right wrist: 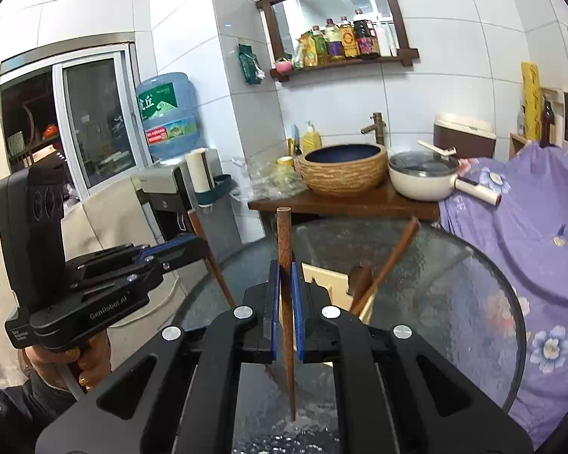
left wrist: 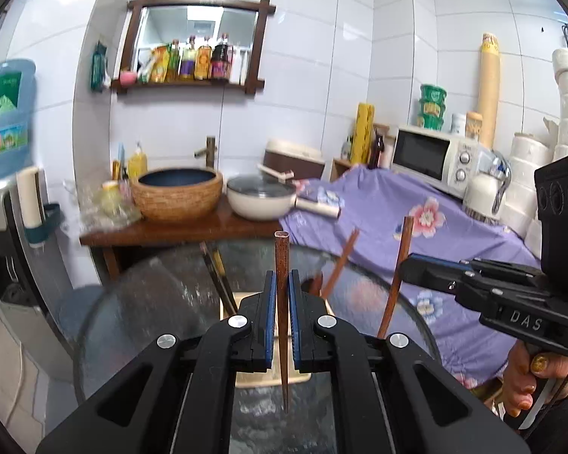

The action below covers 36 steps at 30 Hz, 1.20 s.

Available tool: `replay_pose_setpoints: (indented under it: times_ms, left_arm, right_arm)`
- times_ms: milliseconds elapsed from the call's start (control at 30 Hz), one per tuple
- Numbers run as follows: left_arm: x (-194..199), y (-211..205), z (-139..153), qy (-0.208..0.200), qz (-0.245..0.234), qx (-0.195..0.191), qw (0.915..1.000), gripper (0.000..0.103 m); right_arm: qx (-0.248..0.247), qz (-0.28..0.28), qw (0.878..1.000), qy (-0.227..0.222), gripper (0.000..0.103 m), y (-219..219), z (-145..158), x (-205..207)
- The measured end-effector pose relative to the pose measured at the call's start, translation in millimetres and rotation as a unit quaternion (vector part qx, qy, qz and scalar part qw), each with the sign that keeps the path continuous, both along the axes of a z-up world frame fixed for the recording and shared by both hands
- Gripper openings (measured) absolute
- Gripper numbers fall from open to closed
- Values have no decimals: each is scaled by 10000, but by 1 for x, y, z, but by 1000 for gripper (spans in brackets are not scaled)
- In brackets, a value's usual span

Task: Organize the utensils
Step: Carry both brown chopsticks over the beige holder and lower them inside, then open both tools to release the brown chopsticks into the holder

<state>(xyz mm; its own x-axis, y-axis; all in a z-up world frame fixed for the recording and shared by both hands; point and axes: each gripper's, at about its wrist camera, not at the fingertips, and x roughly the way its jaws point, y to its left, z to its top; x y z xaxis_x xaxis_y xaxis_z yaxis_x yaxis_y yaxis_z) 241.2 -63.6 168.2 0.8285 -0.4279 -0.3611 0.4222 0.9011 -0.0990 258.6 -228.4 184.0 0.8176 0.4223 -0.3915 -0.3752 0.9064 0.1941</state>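
— White tiles behind, round glass table [right wrist: 454, 302] below. Where are the chopsticks?

— One upright in each: left gripper [left wrist: 283, 302] clamps a chopstick [left wrist: 281, 265], right gripper [right wrist: 283, 302] pinches its chopstick [right wrist: 284, 242].

— Handling?

— Probably light, stiff, slick; grip mid-shaft.

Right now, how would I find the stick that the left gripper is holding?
Find the round glass table in front of the wooden sink counter. Above it, the left gripper has blue-padded fingers shut on a dark brown chopstick. It stands upright, thick end up, unlike the chopsticks leaning in the wooden holder behind.
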Motion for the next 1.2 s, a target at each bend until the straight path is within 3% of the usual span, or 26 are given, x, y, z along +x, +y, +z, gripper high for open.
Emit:
replay_pose_setpoints:
  times_ms: [333, 467, 633, 800, 1200]
  left_arm:
    - [32, 13, 72, -305, 279, -435, 9982, 6]
    - [57, 10, 83, -331, 559, -506, 9966, 6]
    - [86, 0, 64, -205, 766, -409, 9960, 6]
    - [110, -6, 24, 211, 808, -354, 9959, 6]
    - [124, -16, -39, 700, 772, -47, 9945, 6]
  right_arm:
    - [51, -195, 9982, -568, 7, 4, 77, 28]
    - [-48, -431, 9969, -664, 7, 4, 86, 48]
    - [-115, -598, 9969, -498, 7, 0, 62, 73]
    - [-99, -719, 9972, -160, 7, -4, 15, 95]
    - [40, -741, 9971, 187, 6, -7, -44, 106]
